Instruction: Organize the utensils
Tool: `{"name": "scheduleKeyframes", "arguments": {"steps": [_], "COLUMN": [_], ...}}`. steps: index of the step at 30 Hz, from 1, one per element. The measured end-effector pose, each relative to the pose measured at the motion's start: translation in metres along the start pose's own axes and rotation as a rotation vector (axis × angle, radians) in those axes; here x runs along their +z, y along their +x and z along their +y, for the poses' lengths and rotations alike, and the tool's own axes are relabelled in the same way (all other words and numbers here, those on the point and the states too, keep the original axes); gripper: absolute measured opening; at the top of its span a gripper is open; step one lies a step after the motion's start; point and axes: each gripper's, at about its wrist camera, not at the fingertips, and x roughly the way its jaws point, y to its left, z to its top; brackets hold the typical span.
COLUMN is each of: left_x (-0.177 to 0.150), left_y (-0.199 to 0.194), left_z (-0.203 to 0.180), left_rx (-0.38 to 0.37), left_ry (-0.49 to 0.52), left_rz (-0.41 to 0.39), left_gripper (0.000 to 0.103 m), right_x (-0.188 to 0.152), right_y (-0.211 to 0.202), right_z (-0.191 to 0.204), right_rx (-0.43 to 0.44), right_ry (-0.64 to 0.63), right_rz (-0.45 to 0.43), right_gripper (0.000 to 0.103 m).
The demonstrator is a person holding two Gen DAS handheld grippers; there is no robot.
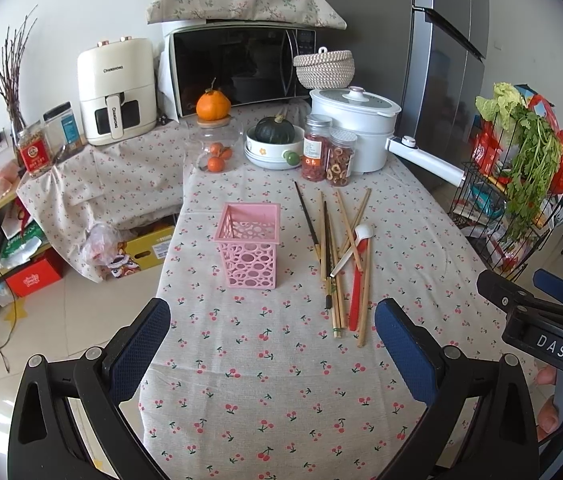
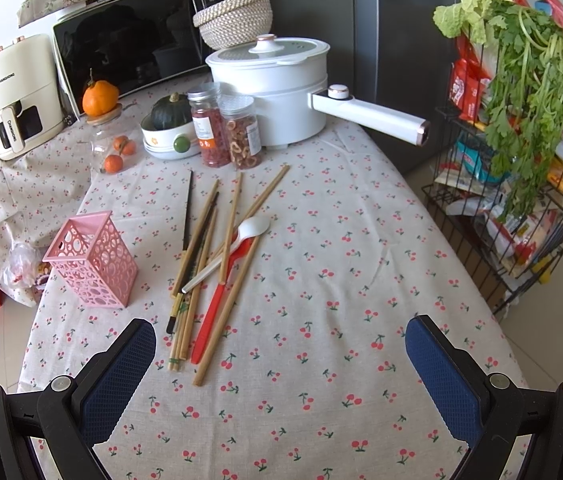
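Your left gripper [image 1: 272, 328] and right gripper [image 2: 280, 350] gape empty; chopsticks [image 2: 201, 252] lie right of the pink holder [image 2: 91, 266].

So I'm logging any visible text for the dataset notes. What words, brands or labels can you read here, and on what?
"CHANGHONG": front of the cream air fryer, and again down its drawer handle.
"DAS": tag on the right claw, seen from the left wrist.
Jar labels, red tin, cardboard box, rack packets: too small or blurred.
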Motion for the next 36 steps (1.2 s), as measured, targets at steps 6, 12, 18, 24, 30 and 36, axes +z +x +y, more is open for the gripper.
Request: {"name": "scheduleKeyframes", "arguments": {"steps": [6, 12, 18, 24, 30, 36], "left_x": [0.000, 0.001, 0.000, 0.004, 0.026, 0.058], "left_y": [0.000, 0.000, -0.002, -0.003, 0.008, 0.041], "left_z": [0.001, 0.006, 0.004, 0.009, 0.006, -0.010], "left_rx": [0.002, 0.010, 0.014, -0.023, -0.105, -0.159], "left_ry": [-0.001, 0.004, -0.007, -0.030, 0.004, 0.046], "left_rz": [-0.002, -0.006, -0.029, -0.072, -0.037, 0.089], "left_gripper": [0.103, 0.103, 0.103, 0.103, 0.103, 0.103], "right_x": [0.000, 0.000, 0.001, -0.001, 0.012, 0.055], "right_y": [0.000, 0.000, 0.000, 0.002, 0.014, 0.024], "right_z": [0.000, 0.000, 0.000, -0.005, -0.019, -0.028], "right_rx": [0.000, 0.000, -0.002, -0.032, -0.055, -0.045], "right_ry": [0.000, -0.001, -0.001, 0.002, 0.051, 0.120], "right_rz": [0.001, 0.001, 0.001, -0.017, 0.035, 0.043], "right_gripper": [0.103, 0.103, 0.103, 0.103, 0.103, 0.103]}}
